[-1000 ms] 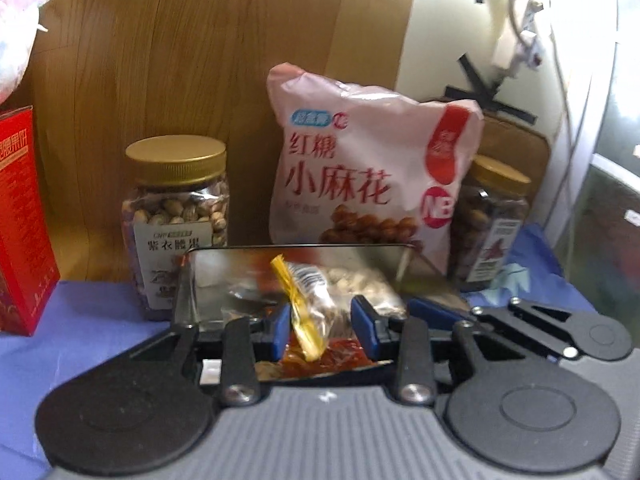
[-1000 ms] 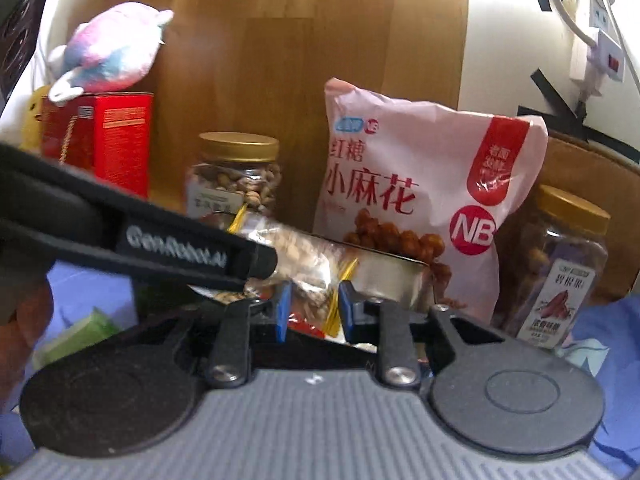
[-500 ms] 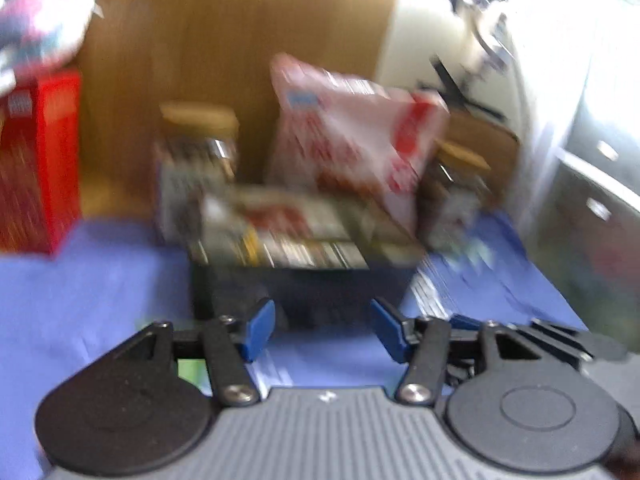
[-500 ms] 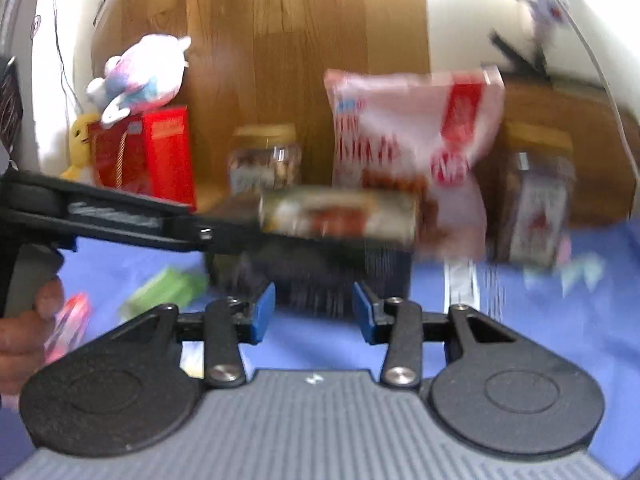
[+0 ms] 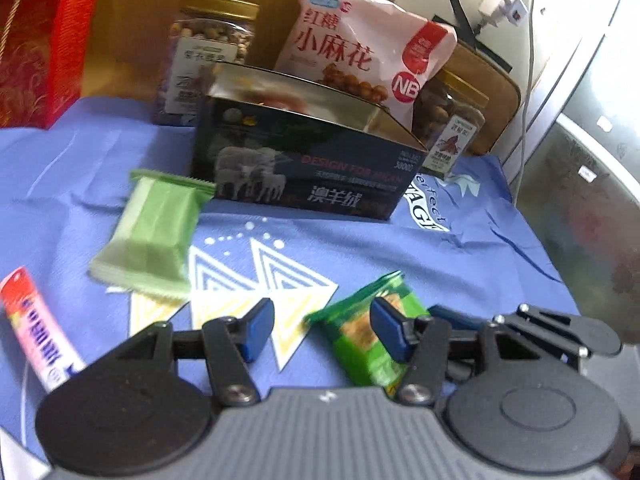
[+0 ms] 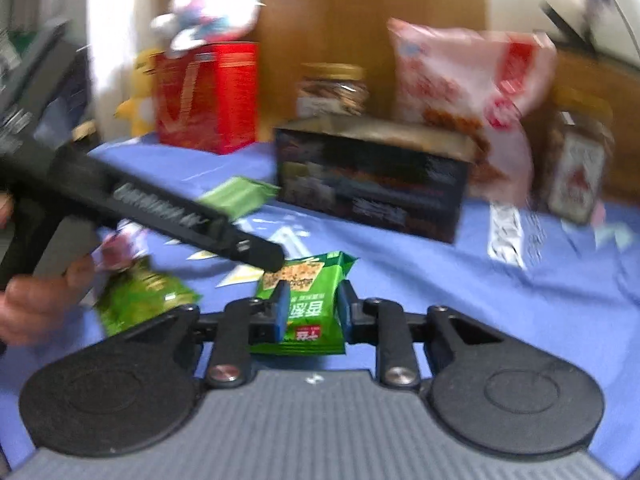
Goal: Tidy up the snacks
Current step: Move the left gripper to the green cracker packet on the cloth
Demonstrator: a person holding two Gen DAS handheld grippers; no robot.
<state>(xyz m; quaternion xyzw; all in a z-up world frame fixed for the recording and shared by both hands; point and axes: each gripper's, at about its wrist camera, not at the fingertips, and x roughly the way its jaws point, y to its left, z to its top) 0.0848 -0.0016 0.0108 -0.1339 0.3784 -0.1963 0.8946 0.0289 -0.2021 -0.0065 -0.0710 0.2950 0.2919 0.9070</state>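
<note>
Both grippers have pulled back from the open black cardboard box (image 5: 304, 160); right gripper (image 6: 312, 308) straddles the dark-green snack packet (image 6: 306, 300), fingers unclenched; left gripper (image 5: 320, 328) gapes empty. Next: clench, lift, box it.

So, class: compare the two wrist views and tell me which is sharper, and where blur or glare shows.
Left wrist view: mostly sharp, the print on the dark box readable, soft at the edges, bright glare at upper right. Right wrist view: motion-smeared, the pink snack bag and jars streaked; only the right tool and the green packet between its fingers are fairly crisp.
</note>
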